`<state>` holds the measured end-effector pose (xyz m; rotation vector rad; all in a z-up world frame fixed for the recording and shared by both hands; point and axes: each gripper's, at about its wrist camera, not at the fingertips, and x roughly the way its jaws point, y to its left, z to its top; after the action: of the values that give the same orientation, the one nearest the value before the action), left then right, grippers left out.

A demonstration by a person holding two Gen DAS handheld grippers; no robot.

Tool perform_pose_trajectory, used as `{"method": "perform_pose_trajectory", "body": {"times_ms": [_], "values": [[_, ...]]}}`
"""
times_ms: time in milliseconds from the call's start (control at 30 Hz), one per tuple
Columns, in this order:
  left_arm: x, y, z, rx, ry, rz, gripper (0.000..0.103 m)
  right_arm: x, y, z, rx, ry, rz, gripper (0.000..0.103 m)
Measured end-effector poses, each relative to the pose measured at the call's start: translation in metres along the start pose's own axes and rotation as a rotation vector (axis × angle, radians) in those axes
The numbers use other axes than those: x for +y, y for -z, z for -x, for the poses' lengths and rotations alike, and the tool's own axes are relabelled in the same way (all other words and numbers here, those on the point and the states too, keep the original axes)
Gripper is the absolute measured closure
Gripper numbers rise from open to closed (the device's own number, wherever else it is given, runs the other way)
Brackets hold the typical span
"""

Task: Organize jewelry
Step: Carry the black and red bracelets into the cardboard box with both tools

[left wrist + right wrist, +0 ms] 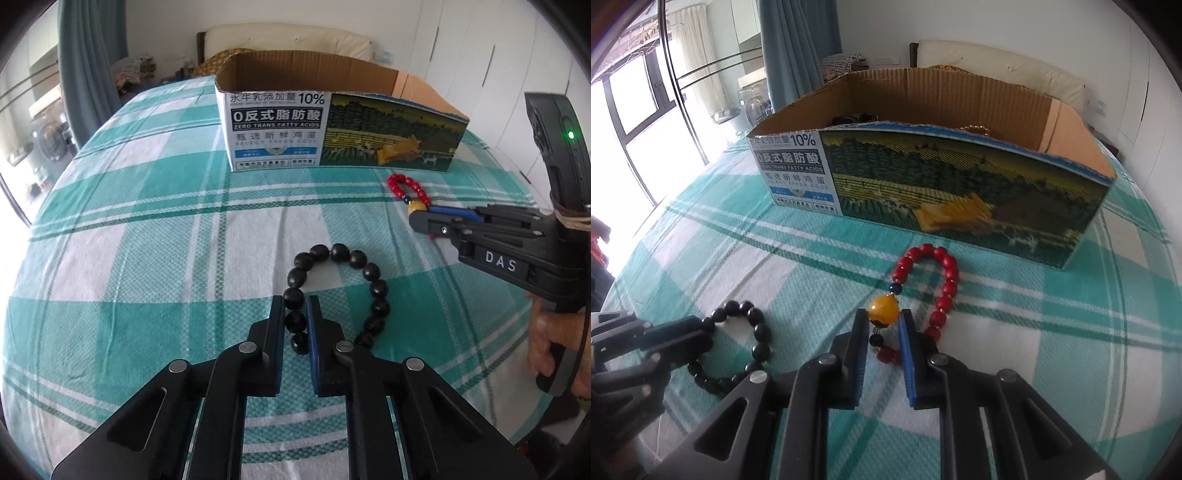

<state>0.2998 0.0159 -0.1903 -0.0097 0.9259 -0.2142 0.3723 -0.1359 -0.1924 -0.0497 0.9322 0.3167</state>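
In the left wrist view, the left gripper [295, 301] is seen closed on a black bead bracelet [338, 291], two of its beads pinched between the blue-lined fingers. The rest of the loop is laid on a green-and-white checked cloth [155, 229]. Beyond it an open cardboard box [332, 129] with printed sides is stood on the cloth. At the right, the right gripper [419, 216] is held by a hand [554, 343], and its tips are closed at the yellow bead of a red bead bracelet [408, 190] lying just in front of the box.

In the right wrist view, the right gripper [884, 317] is seen clamped on the red bead bracelet [940, 284] just below its large yellow bead [884, 309], with dark blue and red beads between the fingers. The bracelet's loop is spread on the checked cloth [1034, 332] near the cardboard box [960, 192]. At the lower left, the left gripper [701, 334] is shown gripping the black bead bracelet [753, 343]. Some dark and gold items are glimpsed inside the box, too hidden to be identified.
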Motion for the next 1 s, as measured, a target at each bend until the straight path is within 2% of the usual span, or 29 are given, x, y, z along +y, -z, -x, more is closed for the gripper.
{"method": "perform_pose_trajectory", "body": {"times_ms": [233, 567, 767, 1000], "values": [[0.002, -0.023, 0.037, -0.084, 0.115, 0.064, 0.093, -0.021, 0.015, 0.060, -0.057, -0.066, -0.049, 0.086], [-0.002, -0.076, 0.085, -0.164, 0.187, 0.081, 0.093, -0.034, 0.002, 0.132, -0.164, -0.116, -0.072, 0.086], [-0.001, -0.117, 0.103, -0.213, 0.217, 0.058, 0.093, -0.035, -0.028, 0.157, -0.239, -0.137, -0.066, 0.086], [0.006, -0.184, 0.104, -0.271, 0.211, 0.032, 0.093, -0.041, -0.093, 0.167, -0.309, -0.161, -0.040, 0.086]]}}
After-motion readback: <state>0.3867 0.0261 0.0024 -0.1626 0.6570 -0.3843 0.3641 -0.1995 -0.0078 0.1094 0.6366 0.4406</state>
